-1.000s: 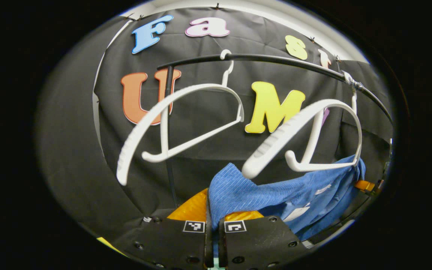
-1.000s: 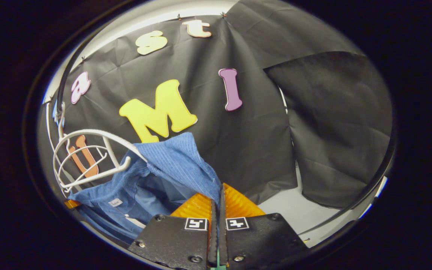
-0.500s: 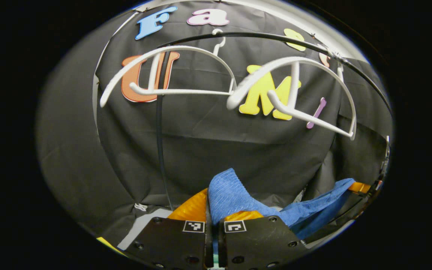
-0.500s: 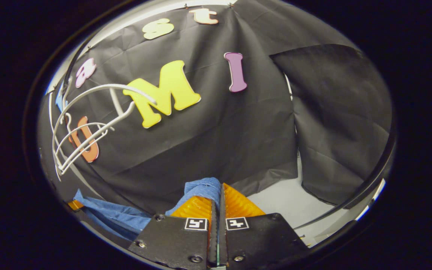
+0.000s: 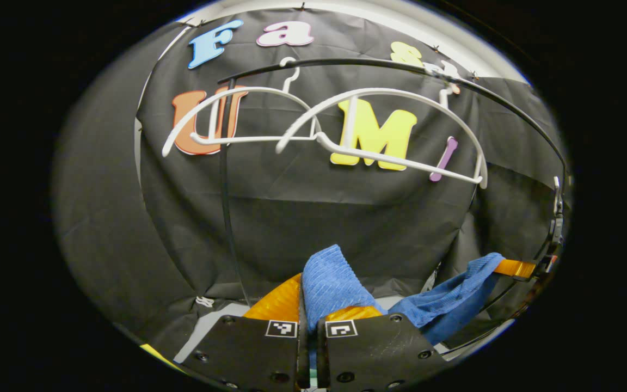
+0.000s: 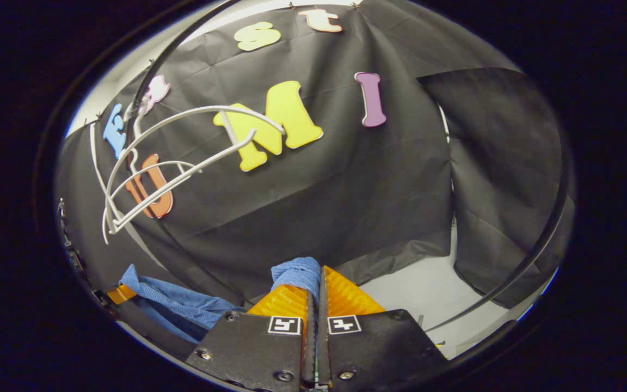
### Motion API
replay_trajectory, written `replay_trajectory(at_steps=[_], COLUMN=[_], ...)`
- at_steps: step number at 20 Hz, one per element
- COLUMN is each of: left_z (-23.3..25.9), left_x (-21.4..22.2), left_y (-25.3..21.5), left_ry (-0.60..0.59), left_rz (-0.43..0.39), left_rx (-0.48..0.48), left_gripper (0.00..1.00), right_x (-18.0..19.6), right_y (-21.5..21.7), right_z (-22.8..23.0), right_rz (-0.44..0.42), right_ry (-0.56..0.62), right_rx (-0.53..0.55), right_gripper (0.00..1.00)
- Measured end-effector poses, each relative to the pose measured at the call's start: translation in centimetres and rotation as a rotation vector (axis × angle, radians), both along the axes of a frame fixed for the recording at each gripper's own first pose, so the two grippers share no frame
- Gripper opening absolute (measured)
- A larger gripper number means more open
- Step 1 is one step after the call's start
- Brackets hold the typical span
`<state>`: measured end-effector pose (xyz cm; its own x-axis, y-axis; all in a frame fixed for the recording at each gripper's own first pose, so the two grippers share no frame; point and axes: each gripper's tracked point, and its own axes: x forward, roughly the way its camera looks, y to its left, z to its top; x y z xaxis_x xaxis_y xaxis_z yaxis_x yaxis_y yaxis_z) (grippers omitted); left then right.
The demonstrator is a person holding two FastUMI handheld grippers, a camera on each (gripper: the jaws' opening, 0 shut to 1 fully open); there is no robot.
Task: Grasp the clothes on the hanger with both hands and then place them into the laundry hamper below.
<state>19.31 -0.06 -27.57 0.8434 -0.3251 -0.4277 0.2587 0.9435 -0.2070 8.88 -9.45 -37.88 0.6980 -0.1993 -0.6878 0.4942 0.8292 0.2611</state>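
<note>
We have the blue garment (image 5: 330, 275) pinched at two points: the left hand-held gripper (image 5: 309, 305) is closed on one bunched edge, and the right hand-held gripper (image 6: 316, 291) is closed on another fold of the same cloth (image 6: 297, 270). In the left gripper view the fabric sags between us and the other gripper at the far right (image 5: 515, 268). The garment hangs clear below the two white hangers (image 5: 346, 130), which sit bare on the black rail (image 5: 379, 64) up high against the wall. So in our judgement the step now is the carry down into the hamper, which we cannot see from here. To do it well we should keep both grips tight, lower the two hands together at an even height so the cloth does not drag or slip, bring them a little closer to let it fold, and release only once it is over the hamper's opening.
</note>
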Motion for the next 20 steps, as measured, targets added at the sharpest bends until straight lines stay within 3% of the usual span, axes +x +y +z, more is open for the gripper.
replay_trajectory(at_steps=[2, 3, 4, 8, 20], left_z=[0.7, 1.0, 1.4, 3.4, 6.7], left_x=[-1.1, -1.7, -2.4, -4.2, -6.9], left_y=[-1.0, -1.4, -2.0, -4.0, -6.3], left_ry=[-0.018, -0.029, -0.038, -0.078, -0.123], left_rz=[-0.026, -0.043, -0.058, -0.117, -0.188], left_rx=[0.028, 0.038, 0.044, 0.056, -0.014], left_gripper=[0.09, 0.05, 0.09, 0.05, 0.05], right_x=[-0.3, -0.6, -0.5, -0.2, 3.2], right_y=[1.5, 2.3, 3.1, 6.3, 14.4], right_z=[0.6, 1.0, 1.4, 3.2, 5.1], right_rz=[0.036, 0.053, 0.074, 0.158, 0.393], right_ry=[-0.009, -0.014, -0.02, -0.05, -0.131], right_rx=[0.012, 0.019, 0.03, 0.084, 0.29], right_gripper=[0.05, 0.05, 0.05, 0.05, 0.05])
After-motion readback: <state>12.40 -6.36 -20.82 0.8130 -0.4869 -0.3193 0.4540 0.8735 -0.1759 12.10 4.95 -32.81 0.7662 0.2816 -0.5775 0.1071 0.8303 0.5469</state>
